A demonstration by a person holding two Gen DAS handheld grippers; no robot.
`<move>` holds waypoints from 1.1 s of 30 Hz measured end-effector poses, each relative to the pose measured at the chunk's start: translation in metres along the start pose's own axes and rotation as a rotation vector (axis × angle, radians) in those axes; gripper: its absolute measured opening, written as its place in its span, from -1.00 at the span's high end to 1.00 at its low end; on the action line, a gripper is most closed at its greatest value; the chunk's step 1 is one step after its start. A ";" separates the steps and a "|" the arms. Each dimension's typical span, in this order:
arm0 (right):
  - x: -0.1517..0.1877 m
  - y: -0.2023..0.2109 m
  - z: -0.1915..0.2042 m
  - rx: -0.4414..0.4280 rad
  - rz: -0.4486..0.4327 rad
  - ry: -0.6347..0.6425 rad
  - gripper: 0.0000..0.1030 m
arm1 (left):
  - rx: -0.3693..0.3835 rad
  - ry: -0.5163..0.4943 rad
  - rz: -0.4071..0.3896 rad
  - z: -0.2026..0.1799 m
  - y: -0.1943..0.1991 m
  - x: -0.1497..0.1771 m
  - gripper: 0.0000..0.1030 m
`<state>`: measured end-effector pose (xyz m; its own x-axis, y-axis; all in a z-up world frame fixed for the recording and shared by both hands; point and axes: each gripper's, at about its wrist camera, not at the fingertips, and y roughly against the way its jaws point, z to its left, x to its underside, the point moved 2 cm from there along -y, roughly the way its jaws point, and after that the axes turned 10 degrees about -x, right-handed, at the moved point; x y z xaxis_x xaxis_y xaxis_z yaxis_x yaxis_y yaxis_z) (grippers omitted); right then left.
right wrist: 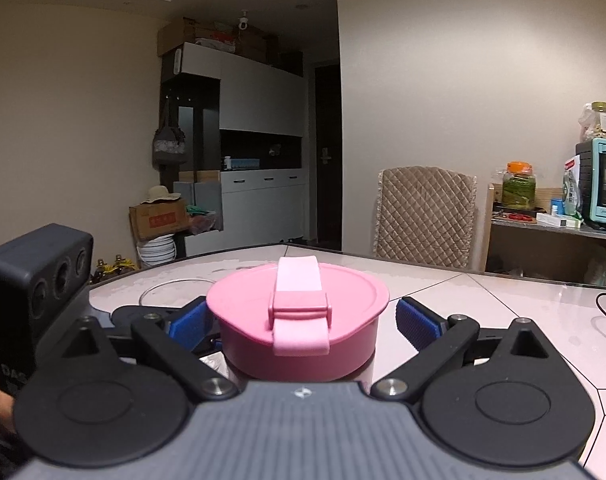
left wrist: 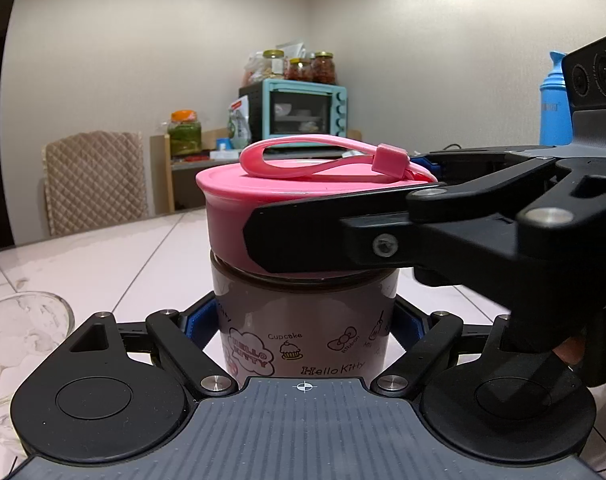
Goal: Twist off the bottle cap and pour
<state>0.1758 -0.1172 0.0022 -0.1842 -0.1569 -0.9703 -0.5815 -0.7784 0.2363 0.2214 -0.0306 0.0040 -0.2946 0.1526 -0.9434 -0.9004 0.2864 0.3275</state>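
Left wrist view: a glass bowl (left wrist: 19,344) sits off to your left on the table (left wrist: 103,256). Your left gripper (left wrist: 303,326) clamps the bottle (left wrist: 303,320) body, upright.

Right wrist view: your right gripper (right wrist: 303,320) straddles the pink cap (right wrist: 299,312), pads (right wrist: 417,322) not quite touching, so it's open.

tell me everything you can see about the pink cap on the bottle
The pink cap is a wide, round, smooth lid that looks like plastic, with a flat top and a paler pink strap looped across it through a small clasp. It sits level on the upright Hello Kitty bottle, a dark ring showing just beneath it. The right gripper straddles it, blue pads either side, with a gap visible at one pad. The left gripper clamps the bottle below.
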 end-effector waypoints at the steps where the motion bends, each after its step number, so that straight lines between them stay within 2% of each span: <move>1: 0.001 0.000 0.000 0.006 0.000 -0.002 -0.92 | 0.000 0.000 0.000 0.000 0.000 0.000 -0.75; 12: 0.003 -0.001 0.010 0.043 0.005 0.000 -0.82 | 0.000 0.001 0.000 0.001 0.001 0.001 -0.75; 16: 0.003 -0.003 0.014 0.055 0.014 0.007 -0.66 | 0.000 0.001 0.000 0.002 0.001 0.000 -0.75; 23: 0.005 0.001 0.009 -0.007 0.016 0.031 -0.65 | 0.000 0.000 0.000 0.004 -0.004 -0.002 -0.75; 26: 0.002 0.002 0.002 -0.070 0.024 0.058 -0.65 | 0.001 0.001 0.000 0.005 -0.008 -0.004 -0.75; 31: 0.001 0.005 -0.021 -0.246 0.024 0.069 -0.65 | 0.001 0.002 0.000 0.007 -0.008 -0.004 -0.75; 33: 0.000 0.004 -0.033 -0.341 0.025 0.076 -0.65 | 0.001 0.002 0.000 0.007 -0.008 -0.004 -0.75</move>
<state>0.1996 -0.1403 0.0019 -0.1281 -0.2132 -0.9686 -0.2774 -0.9299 0.2414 0.2323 -0.0273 0.0053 -0.2955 0.1510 -0.9433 -0.8999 0.2876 0.3279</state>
